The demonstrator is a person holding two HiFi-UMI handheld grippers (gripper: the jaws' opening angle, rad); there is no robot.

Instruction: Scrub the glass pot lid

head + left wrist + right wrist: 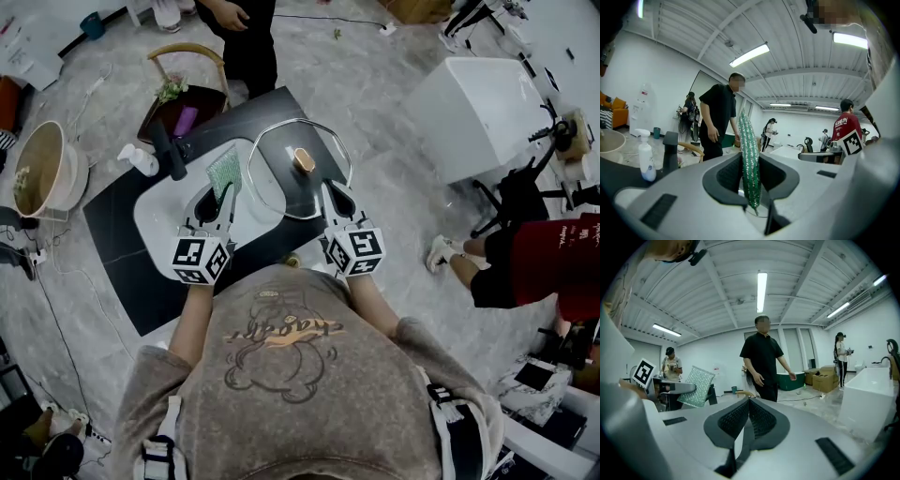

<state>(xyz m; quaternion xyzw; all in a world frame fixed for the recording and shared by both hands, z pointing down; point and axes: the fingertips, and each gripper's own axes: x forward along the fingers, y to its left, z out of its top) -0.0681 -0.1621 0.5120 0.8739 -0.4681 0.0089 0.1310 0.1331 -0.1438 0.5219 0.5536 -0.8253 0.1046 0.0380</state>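
In the head view the glass pot lid (281, 183), metal-rimmed with a tan knob (303, 160), is held up over the dark table. My right gripper (332, 191) is shut on its right rim; in the right gripper view (749, 402) the jaws are pressed together with the lid edge-on between them. Left of the lid, my left gripper (223, 193) is shut on a green sparkly scrub pad (225, 173). The pad stands upright between the jaws (750, 154) and shows at the left of the right gripper view (696, 386).
A white basin (155, 220) with a black faucet (170, 150) and a soap bottle (138, 159) lies under the left gripper. A person in black (246, 37) stands beyond the table. A wooden chair (187, 56), a round tub (42, 169) and a white cabinet (478, 112) surround it.
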